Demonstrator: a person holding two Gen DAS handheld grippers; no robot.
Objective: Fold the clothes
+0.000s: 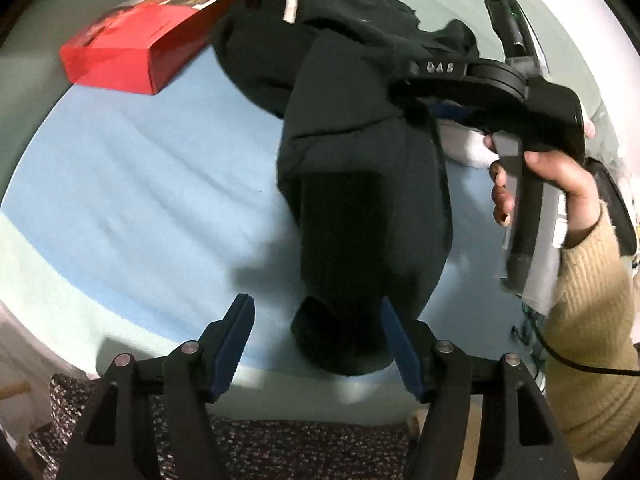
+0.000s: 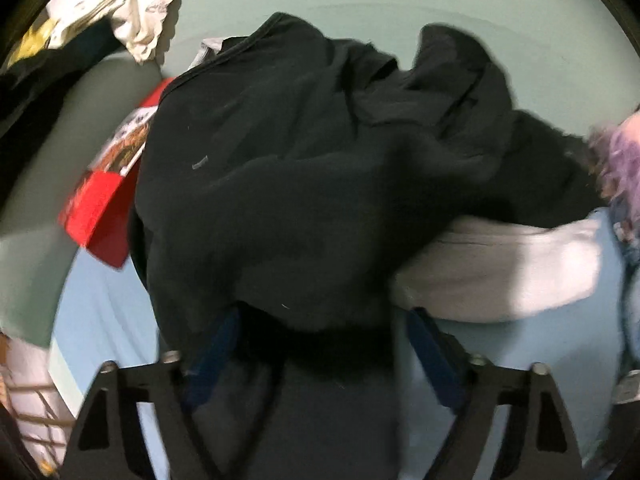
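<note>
Place: a home bedroom, as far as I can tell through the blur. Evidence: the pale blue bedsheet (image 1: 132, 184) I work over; a heap of dark clothes (image 1: 352, 92) on it; a red box (image 1: 132, 52); a white garment (image 2: 500, 268); a speckled rug (image 1: 280, 452) below.

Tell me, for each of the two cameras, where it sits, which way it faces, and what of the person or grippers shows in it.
Left wrist: sits behind the left gripper, whose blue fingers stand open, looking down the blue sheet at the black garment; the right gripper, its holding hand and a beige sleeve show.
Right wrist: sits behind the right gripper, facing the black garment close up, cloth draped between its spread fingers; no hand shows.
Shared: the garment, red box, sheet.
</note>
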